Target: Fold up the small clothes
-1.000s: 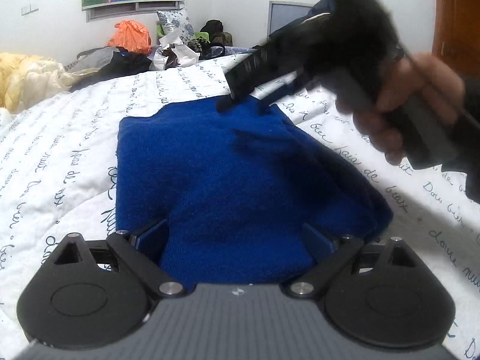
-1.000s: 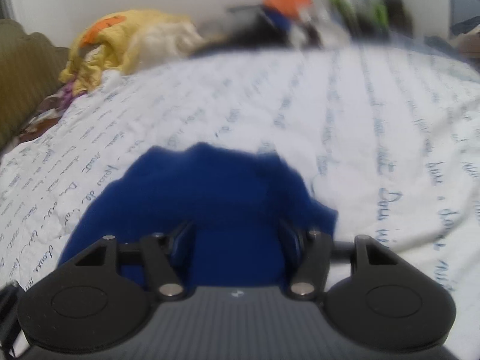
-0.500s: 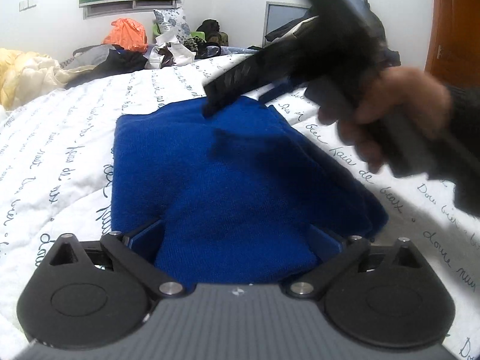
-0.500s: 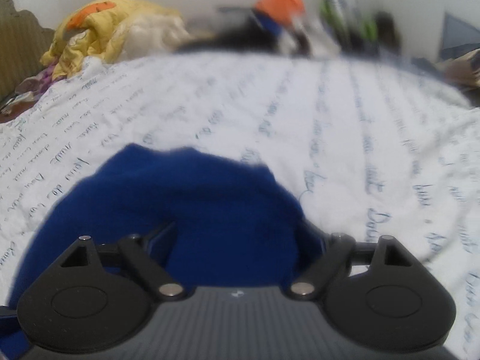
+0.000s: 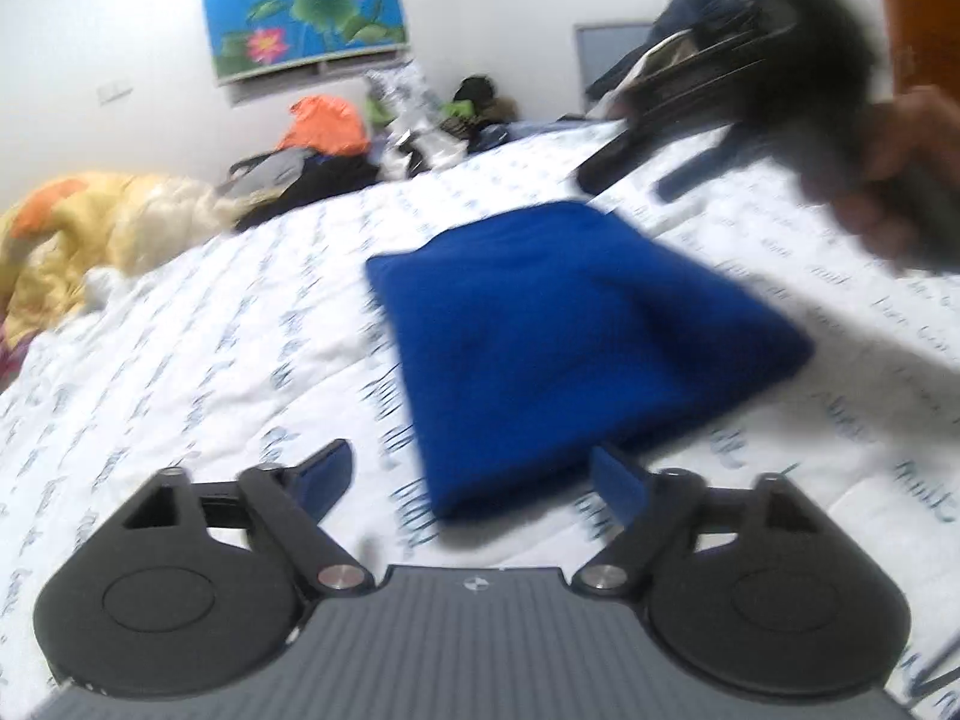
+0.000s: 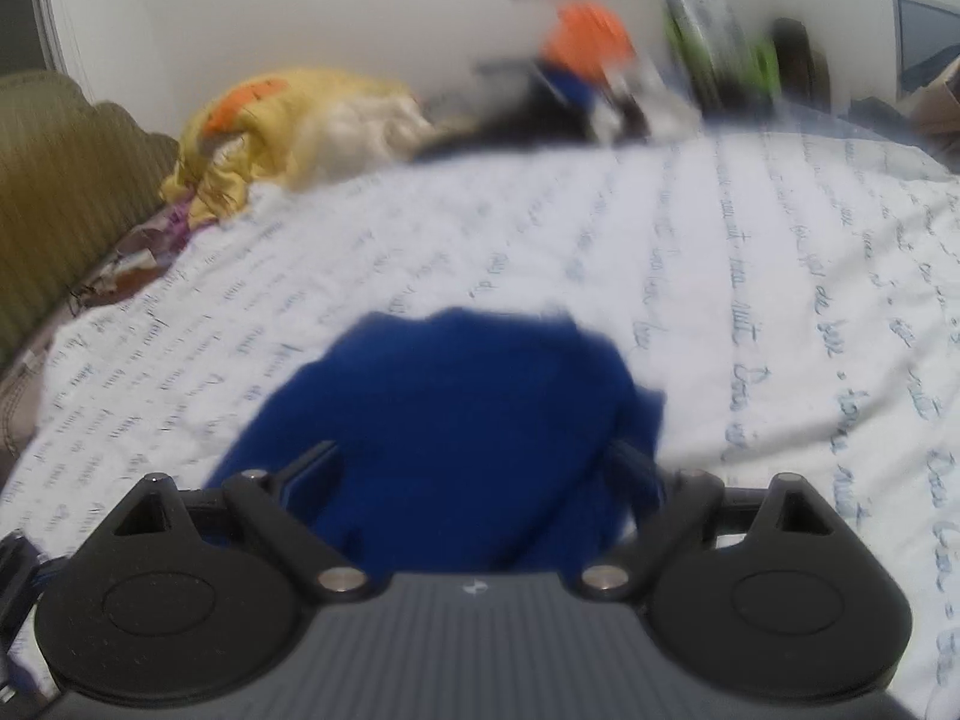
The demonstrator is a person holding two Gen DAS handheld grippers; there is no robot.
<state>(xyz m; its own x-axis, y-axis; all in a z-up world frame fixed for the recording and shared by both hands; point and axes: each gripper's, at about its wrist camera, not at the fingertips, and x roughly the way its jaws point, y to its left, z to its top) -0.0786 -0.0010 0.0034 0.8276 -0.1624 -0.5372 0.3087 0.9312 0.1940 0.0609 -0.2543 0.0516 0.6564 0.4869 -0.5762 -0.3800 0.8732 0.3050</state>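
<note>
Fold looks done: cloth (image 5: pixel 576 348) mid-frame on bed (image 5: pixel 240 348), left gripper (image 5: pixel 474 474) released, right gripper (image 6: pixel 474 474) spread over it, empty; next, likely fresh garment.

Under me is a bed (image 5: pixel 198 360) covered in a white quilt printed with rows of blue script. A folded blue garment (image 5: pixel 570 348) lies flat on it, near the middle. At the far edge I see a crumpled yellow blanket (image 5: pixel 90 228) heaped on the quilt, and beside it a pile of clothes (image 5: pixel 336 150) with dark pieces at the bottom and an orange one on top; blur hides the rest.
</note>
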